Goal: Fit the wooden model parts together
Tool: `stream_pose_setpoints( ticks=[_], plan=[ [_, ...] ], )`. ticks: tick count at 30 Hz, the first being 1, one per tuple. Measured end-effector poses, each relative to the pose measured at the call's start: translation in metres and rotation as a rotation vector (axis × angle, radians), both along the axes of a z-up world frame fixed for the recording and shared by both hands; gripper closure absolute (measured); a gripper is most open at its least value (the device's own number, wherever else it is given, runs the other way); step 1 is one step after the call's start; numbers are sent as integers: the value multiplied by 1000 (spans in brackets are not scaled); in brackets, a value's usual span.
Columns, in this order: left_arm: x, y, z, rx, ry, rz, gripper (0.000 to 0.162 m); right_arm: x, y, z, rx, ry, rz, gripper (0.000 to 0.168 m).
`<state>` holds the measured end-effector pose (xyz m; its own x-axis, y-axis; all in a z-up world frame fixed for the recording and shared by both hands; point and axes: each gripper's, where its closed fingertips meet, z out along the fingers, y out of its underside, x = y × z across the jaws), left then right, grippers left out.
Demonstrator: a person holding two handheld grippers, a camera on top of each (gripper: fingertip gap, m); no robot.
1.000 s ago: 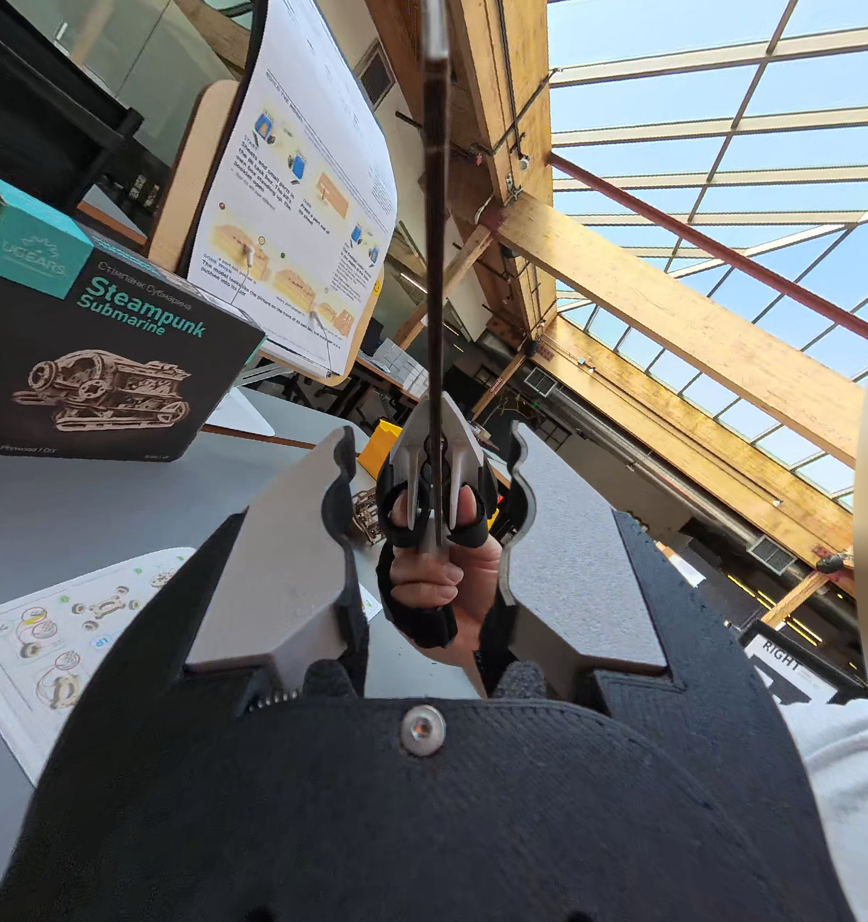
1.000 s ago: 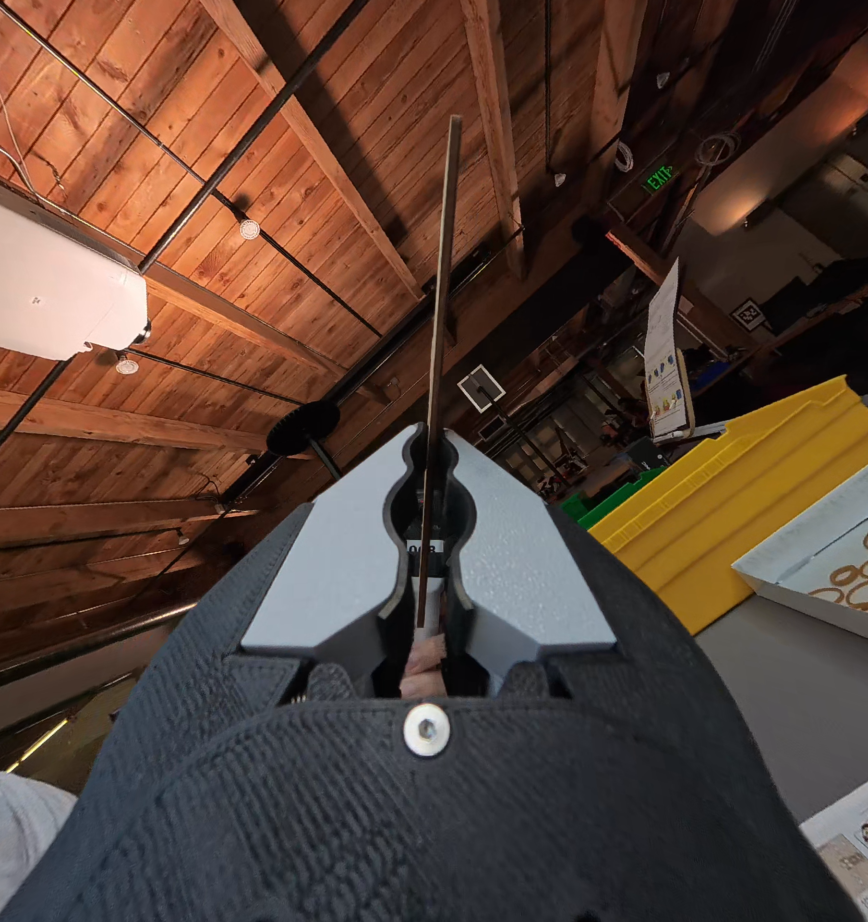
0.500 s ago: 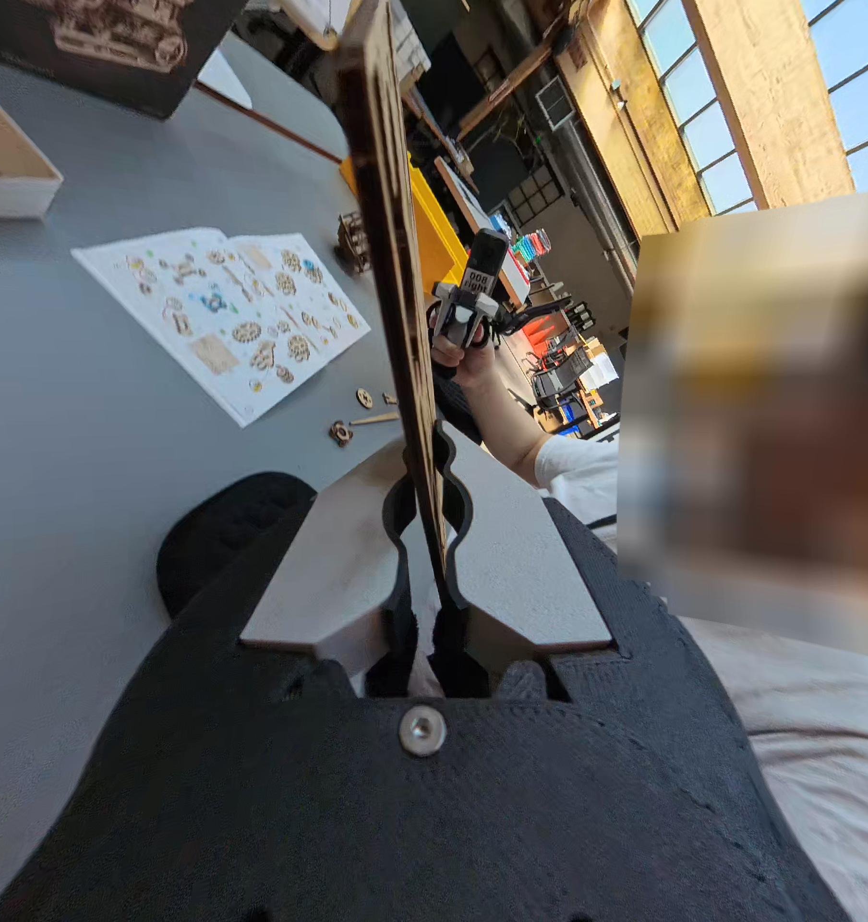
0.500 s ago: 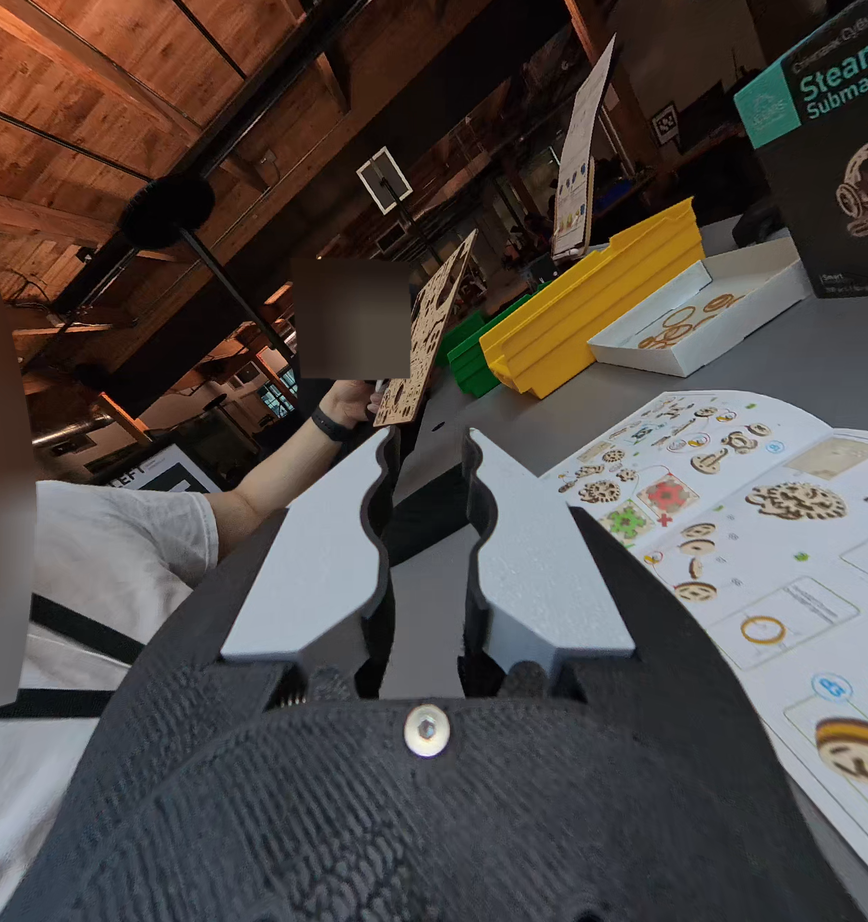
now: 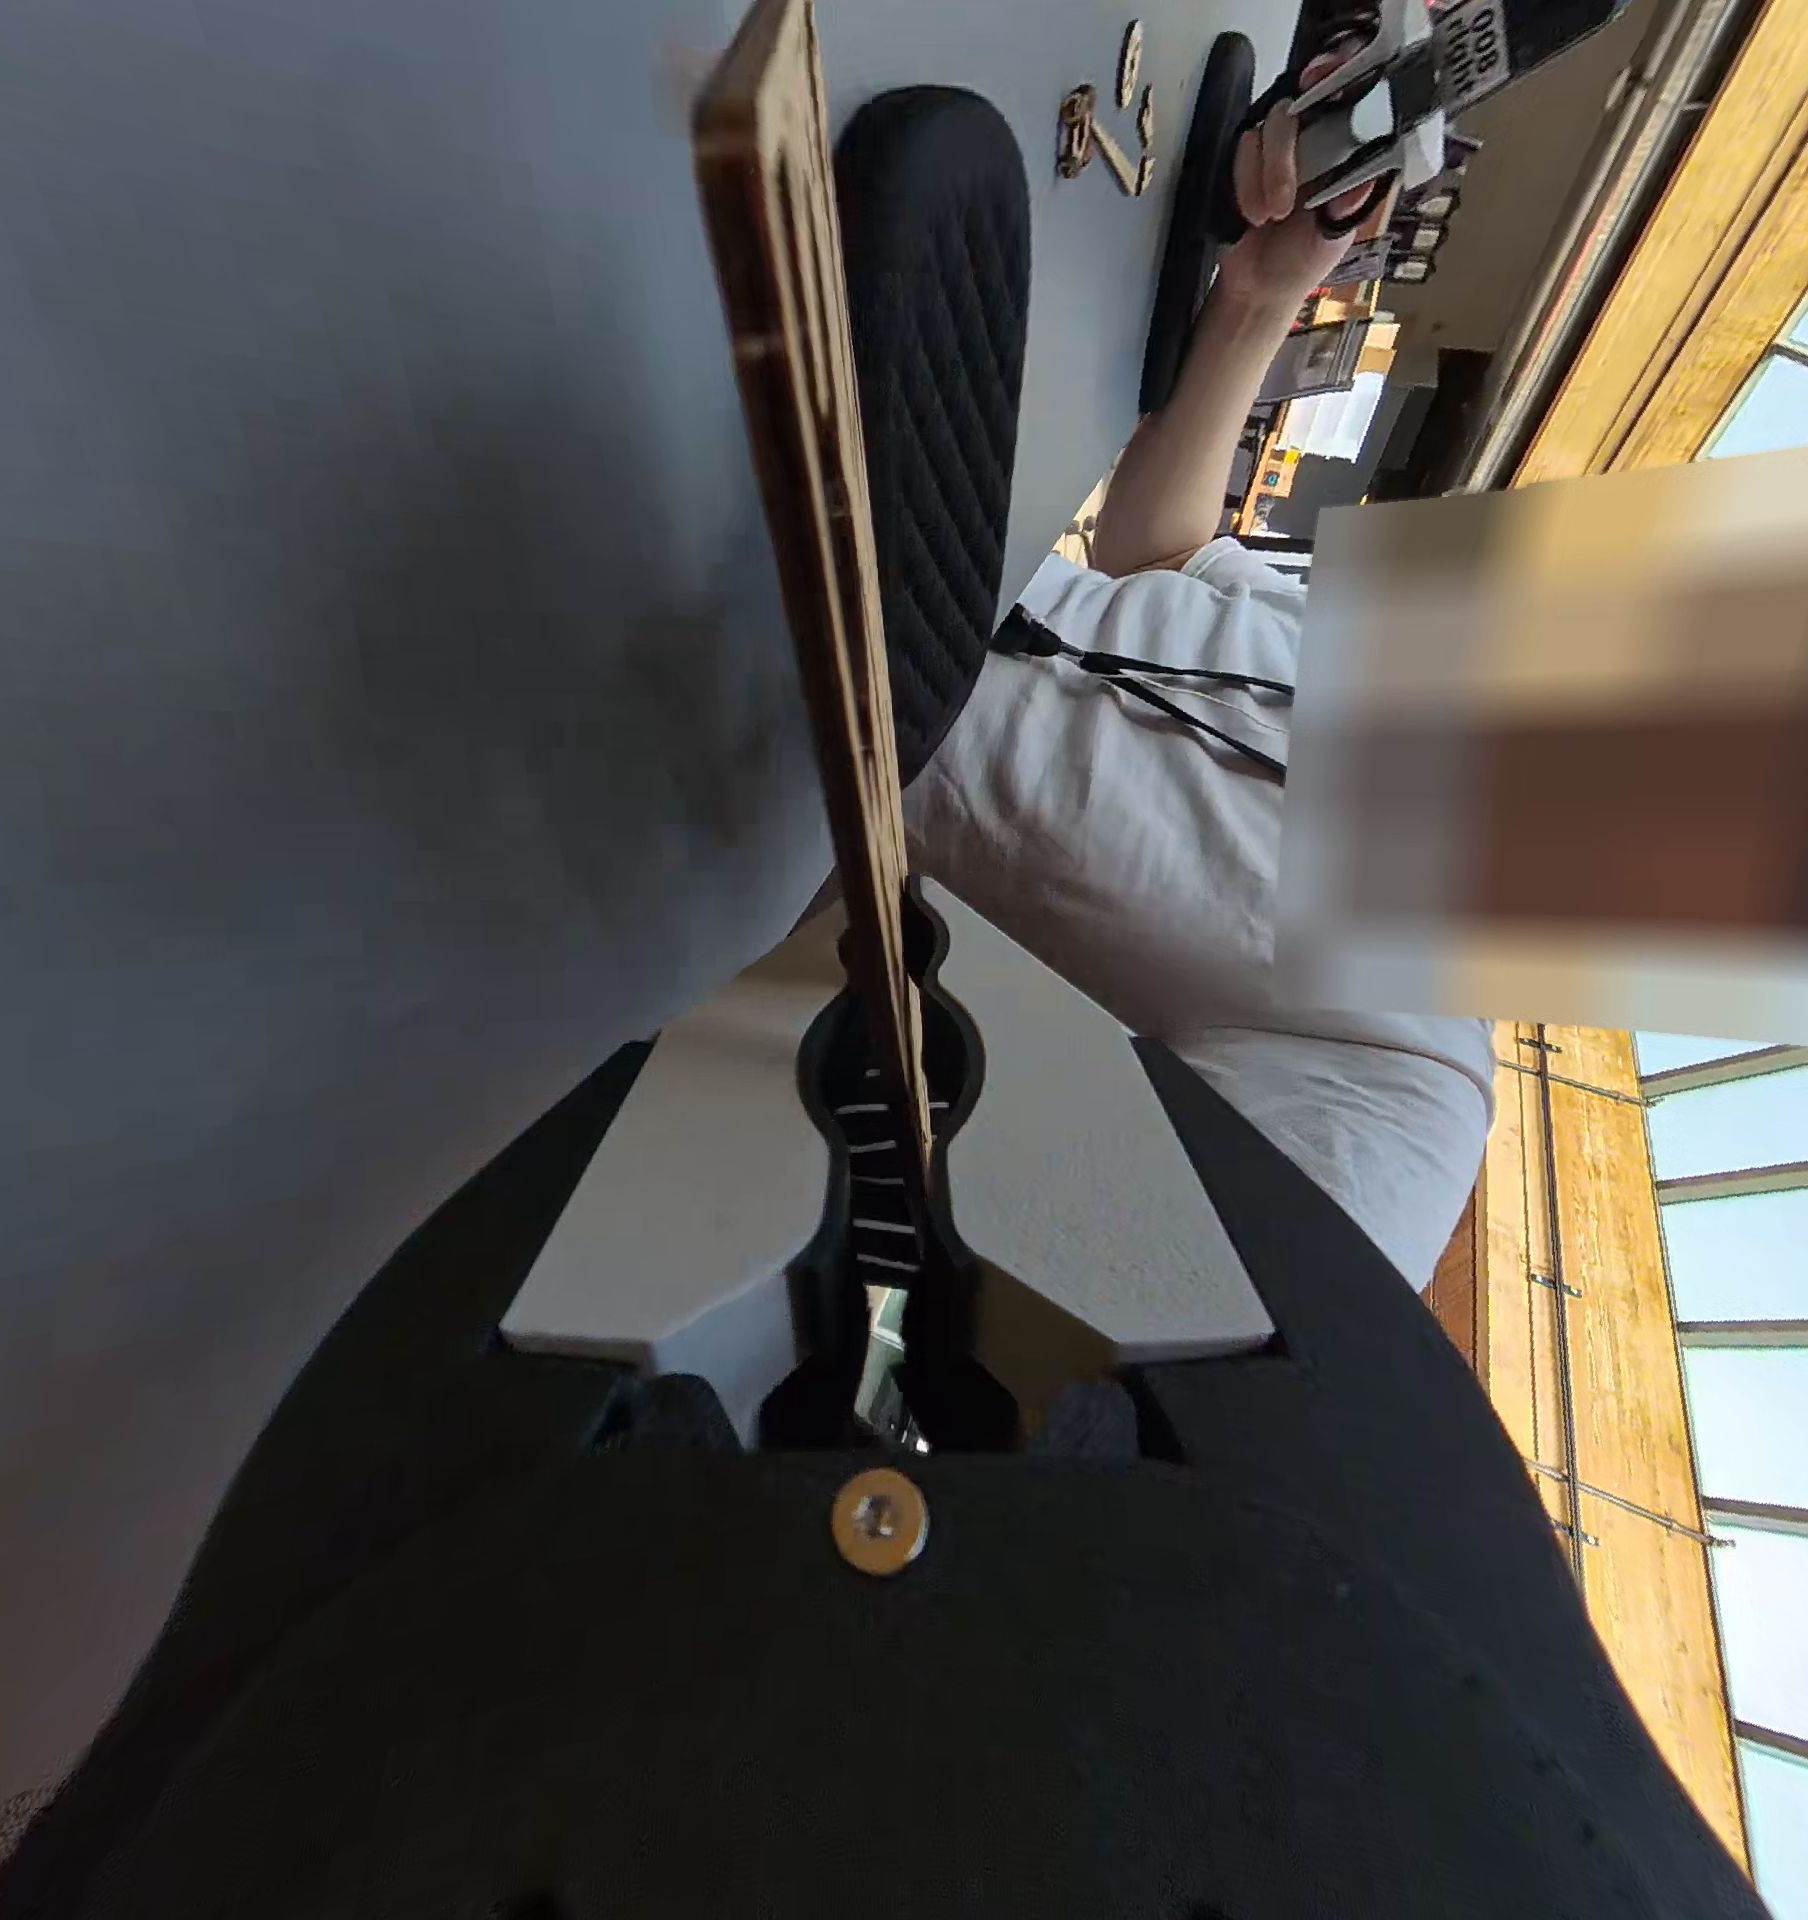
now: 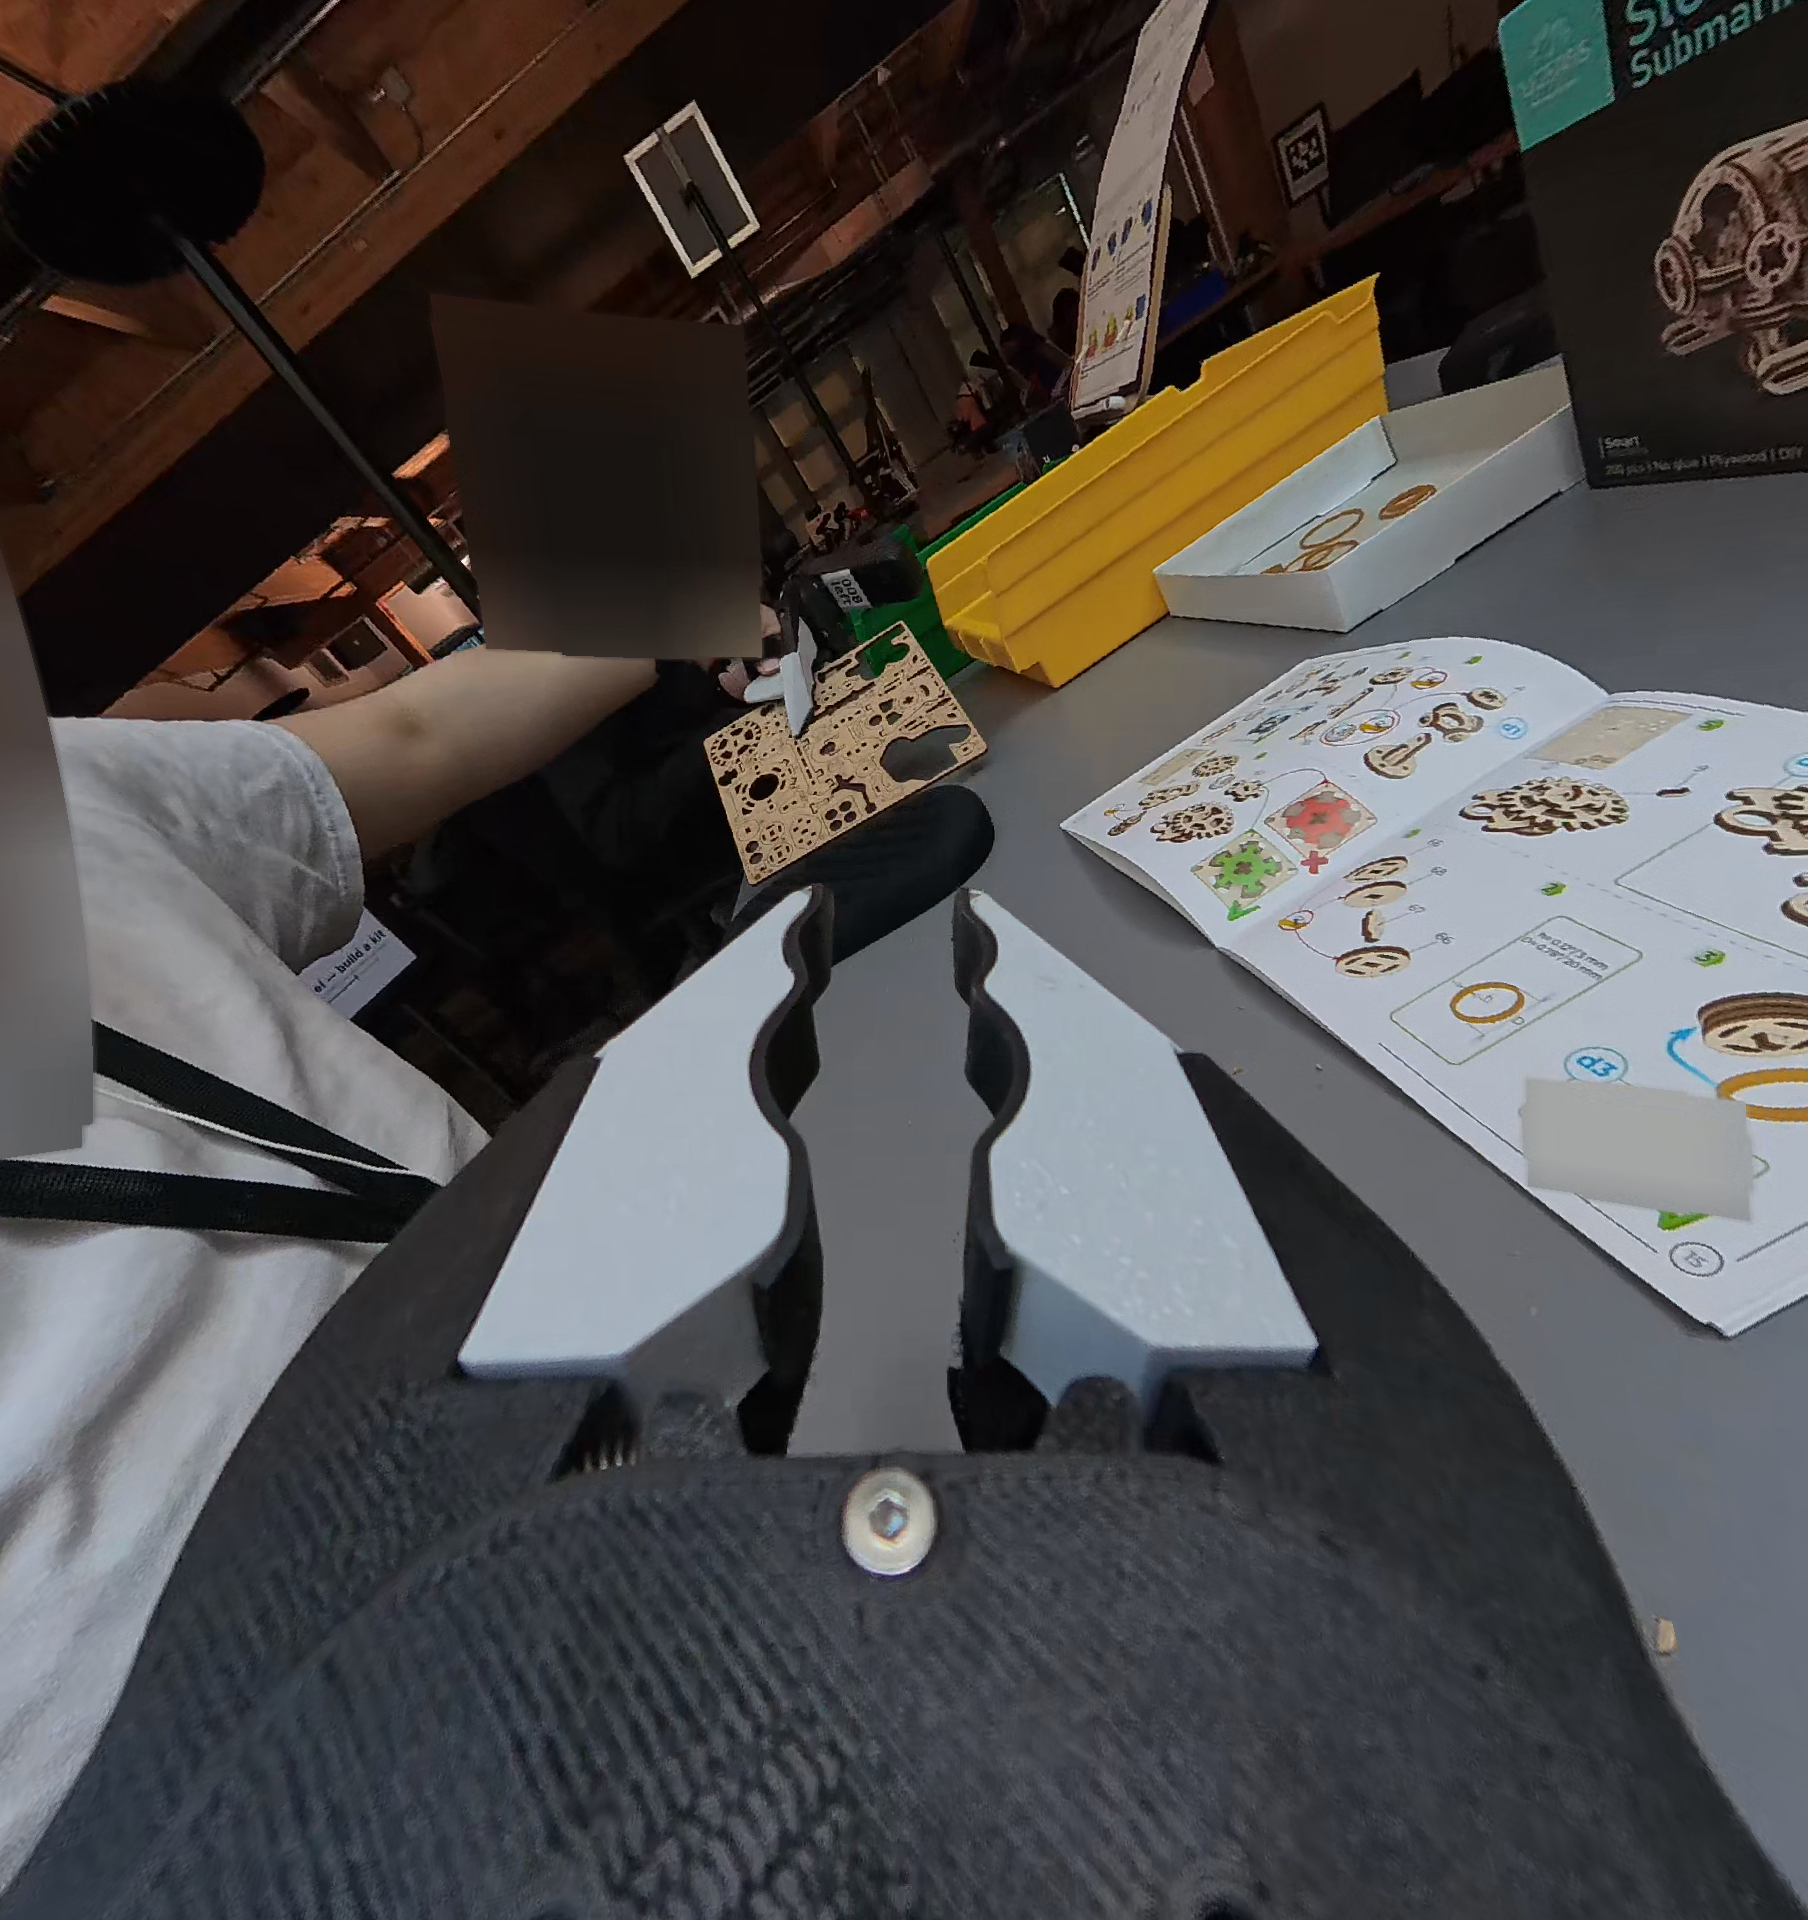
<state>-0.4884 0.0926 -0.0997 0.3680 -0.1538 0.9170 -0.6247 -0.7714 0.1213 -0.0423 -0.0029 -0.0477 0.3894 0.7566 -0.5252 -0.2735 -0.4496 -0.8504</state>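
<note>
Plywood parts sheet (image 5: 827, 582), many pieces unpunched, is being gripped edge-on by the left claw (image 5: 884, 935) above the grey bench (image 6: 1399, 644) while the right claw (image 6: 884, 914) is hanging open and empty, so fitting looks barely begun.

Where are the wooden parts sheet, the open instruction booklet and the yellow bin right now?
wooden parts sheet (image 6: 844, 761), right wrist view, middle of its cut-out face.
instruction booklet (image 6: 1502, 935), right wrist view, middle of the open left page.
yellow bin (image 6: 1170, 499), right wrist view, long side wall.
</note>
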Motion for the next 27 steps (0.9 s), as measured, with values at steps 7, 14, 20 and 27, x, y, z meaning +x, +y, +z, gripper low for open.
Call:
stream_pose_setpoints(
  ticks=[7,14,20,27],
  plan=[
    [-13,16,-25,72,150,-23,144,-4,-4,0,6,-3,28,147],
    [-28,23,-44,120,283,12,110,-1,-5,2,2,19,28,147],
    [-38,47,-42,307,460,64,94,-6,-6,-6,2,-39,29,147],
    [-46,66,-32,568,599,124,82,-5,-4,-6,27,-67,2,147]
  ],
)
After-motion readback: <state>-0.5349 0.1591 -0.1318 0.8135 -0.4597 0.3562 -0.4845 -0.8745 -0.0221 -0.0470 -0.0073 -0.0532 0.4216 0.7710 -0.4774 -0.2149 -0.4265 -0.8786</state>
